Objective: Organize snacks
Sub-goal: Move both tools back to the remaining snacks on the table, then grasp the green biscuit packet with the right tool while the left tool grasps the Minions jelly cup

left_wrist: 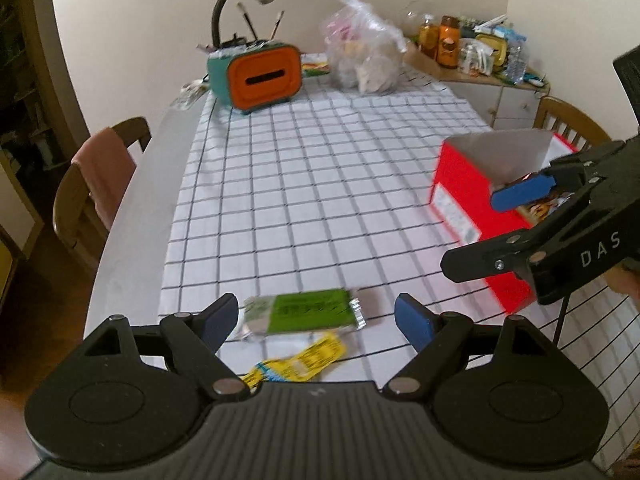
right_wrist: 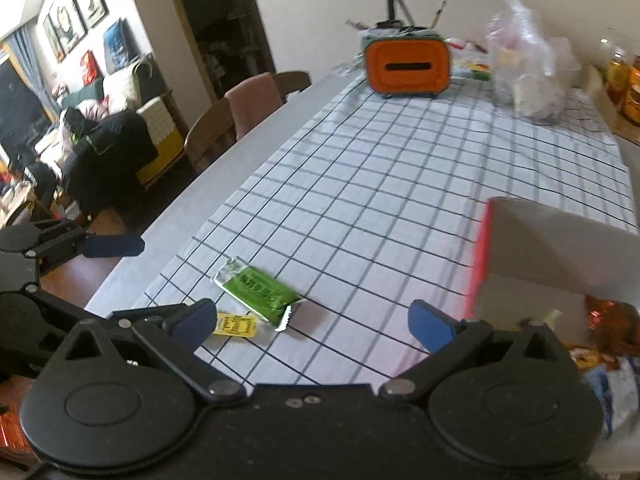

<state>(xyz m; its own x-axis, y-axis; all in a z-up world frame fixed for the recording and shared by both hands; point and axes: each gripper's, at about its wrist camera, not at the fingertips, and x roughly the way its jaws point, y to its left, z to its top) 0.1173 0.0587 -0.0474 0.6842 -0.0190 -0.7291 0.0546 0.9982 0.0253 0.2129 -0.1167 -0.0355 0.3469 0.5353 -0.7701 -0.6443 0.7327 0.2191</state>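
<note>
The green snack packet (left_wrist: 302, 312) lies flat on the checked tablecloth (left_wrist: 320, 184), low in the left wrist frame, between the spread fingers of the empty left gripper (left_wrist: 316, 318). A yellow packet (left_wrist: 296, 362) sits just below it. At right, the right gripper (right_wrist: 312, 320), also spread and empty, hangs over the red box (left_wrist: 464, 204).

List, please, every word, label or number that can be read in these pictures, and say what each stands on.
"DAS": white letters on the right tool's black body, cut off by the frame edge.
Green snack packet: dark print, too blurred.
Yellow packet: print unreadable.
Red box: side label too small.
</note>
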